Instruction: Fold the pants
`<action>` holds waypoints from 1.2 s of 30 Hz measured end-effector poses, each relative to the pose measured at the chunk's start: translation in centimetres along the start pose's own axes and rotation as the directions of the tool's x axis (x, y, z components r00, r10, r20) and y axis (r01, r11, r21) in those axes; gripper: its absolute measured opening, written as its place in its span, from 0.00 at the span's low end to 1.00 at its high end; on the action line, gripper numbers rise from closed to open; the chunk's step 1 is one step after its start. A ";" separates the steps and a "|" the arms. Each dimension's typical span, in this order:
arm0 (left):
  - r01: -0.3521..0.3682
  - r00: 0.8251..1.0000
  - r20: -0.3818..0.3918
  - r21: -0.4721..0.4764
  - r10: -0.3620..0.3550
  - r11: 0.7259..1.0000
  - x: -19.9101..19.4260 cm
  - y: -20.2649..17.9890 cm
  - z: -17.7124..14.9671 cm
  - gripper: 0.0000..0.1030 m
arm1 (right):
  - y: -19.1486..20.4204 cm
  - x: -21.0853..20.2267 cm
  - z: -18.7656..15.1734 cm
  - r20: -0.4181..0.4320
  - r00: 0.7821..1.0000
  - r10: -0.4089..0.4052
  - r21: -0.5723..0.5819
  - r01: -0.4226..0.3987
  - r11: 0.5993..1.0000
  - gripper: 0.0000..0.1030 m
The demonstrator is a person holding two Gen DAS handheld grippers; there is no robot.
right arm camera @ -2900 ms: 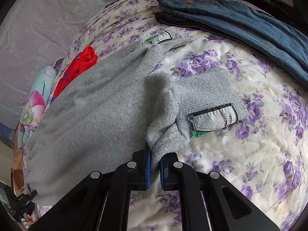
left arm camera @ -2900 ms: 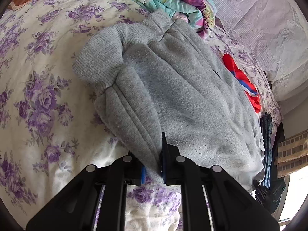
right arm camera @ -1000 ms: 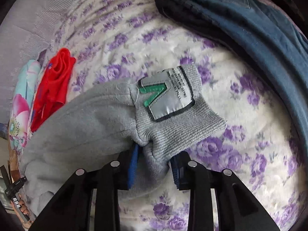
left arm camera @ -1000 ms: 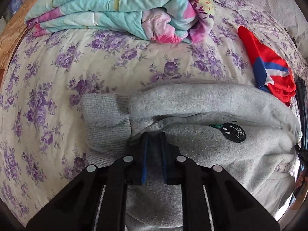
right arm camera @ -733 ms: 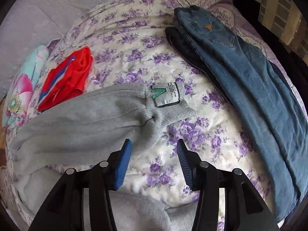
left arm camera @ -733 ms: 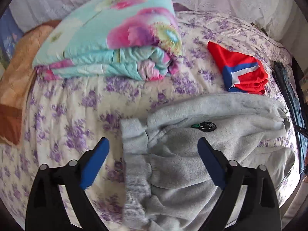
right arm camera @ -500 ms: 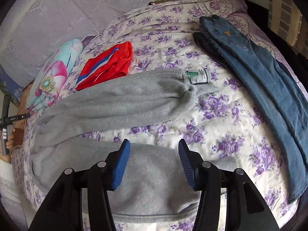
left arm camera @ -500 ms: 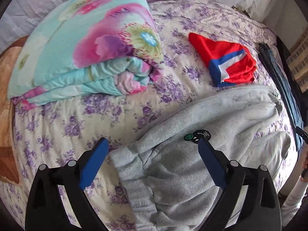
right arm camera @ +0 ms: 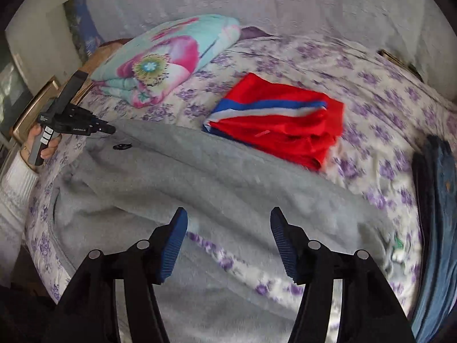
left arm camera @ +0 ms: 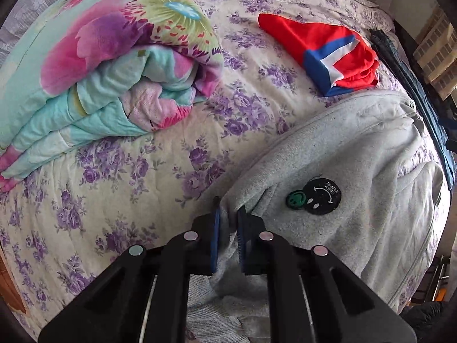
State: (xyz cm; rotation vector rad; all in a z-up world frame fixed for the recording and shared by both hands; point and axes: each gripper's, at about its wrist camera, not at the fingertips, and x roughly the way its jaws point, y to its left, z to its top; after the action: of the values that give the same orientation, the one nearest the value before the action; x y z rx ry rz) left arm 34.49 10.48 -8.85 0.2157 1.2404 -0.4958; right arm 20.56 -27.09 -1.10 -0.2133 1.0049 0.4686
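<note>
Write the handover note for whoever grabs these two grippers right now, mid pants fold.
Left gripper: jaws closing on a fold of the grey sweatpants near the waist, beside the round black patch.
Right gripper: jaws opening, nothing between them, above the pants.
Pants lie across the floral bedspread, one leg over the other, a strip of bedspread showing between them. Red garment and folded quilt lie beyond, jeans at the right edge.
Done: legs apparently brought together lengthwise.
Left: probably re-grip with the right, then fold the length over.

We see the jeans cut off at 3 o'clock; motion blur smears the sweatpants.
</note>
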 end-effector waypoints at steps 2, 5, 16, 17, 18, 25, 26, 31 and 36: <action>-0.001 1.000 0.005 0.004 0.001 1.000 -0.2 -0.1 -0.1 0.09 | 1.8 2.8 3.6 -0.025 0.999 0.040 -0.120 -0.043 0.992 0.59; -0.012 1.000 0.006 0.005 0.012 1.000 -0.2 0.0 -0.1 0.09 | 2.6 7.5 7.6 -0.122 0.990 0.070 -0.188 -0.093 0.978 0.59; 0.008 1.000 0.015 -0.025 -0.008 1.000 0.2 0.8 -0.1 0.10 | 1.5 17.4 9.4 -0.356 0.926 0.127 -0.223 -0.217 0.950 0.35; 0.011 1.000 0.012 -0.037 -0.011 0.999 0.4 1.1 0.0 0.10 | 1.5 17.9 9.1 -0.378 0.914 0.150 -0.208 -0.241 0.948 0.10; 0.009 1.000 0.010 -0.048 -0.008 0.999 0.5 1.2 0.1 0.10 | 1.6 17.7 9.0 -0.365 0.918 0.153 -0.202 -0.238 0.950 0.09; 0.037 0.992 0.126 -0.047 -0.030 0.998 -4.4 0.1 -1.0 0.10 | 2.6 6.6 9.1 -0.098 0.983 0.158 -0.212 -0.176 0.961 0.07; 0.036 0.988 0.153 -0.034 -0.030 0.999 -5.7 -0.6 -1.7 0.10 | 3.3 5.0 8.3 -0.075 0.986 0.146 -0.221 -0.159 0.962 0.07; 0.060 0.966 0.254 -0.006 -0.057 0.998 -11.2 -3.6 -8.3 0.10 | 8.2 -3.1 1.6 0.035 0.986 0.163 -0.235 -0.151 0.960 0.07; 0.056 0.961 0.273 0.006 -0.055 0.998 -12.2 -6.5 -16.8 0.10 | 14.2 -4.8 -8.5 0.020 0.990 0.142 -0.181 -0.136 0.974 0.07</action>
State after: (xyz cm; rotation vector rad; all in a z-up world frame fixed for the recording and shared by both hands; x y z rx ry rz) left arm 14.28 14.78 -2.04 0.1067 0.9791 -0.5535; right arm 5.23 -19.15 -0.93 -0.2965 0.9490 0.6896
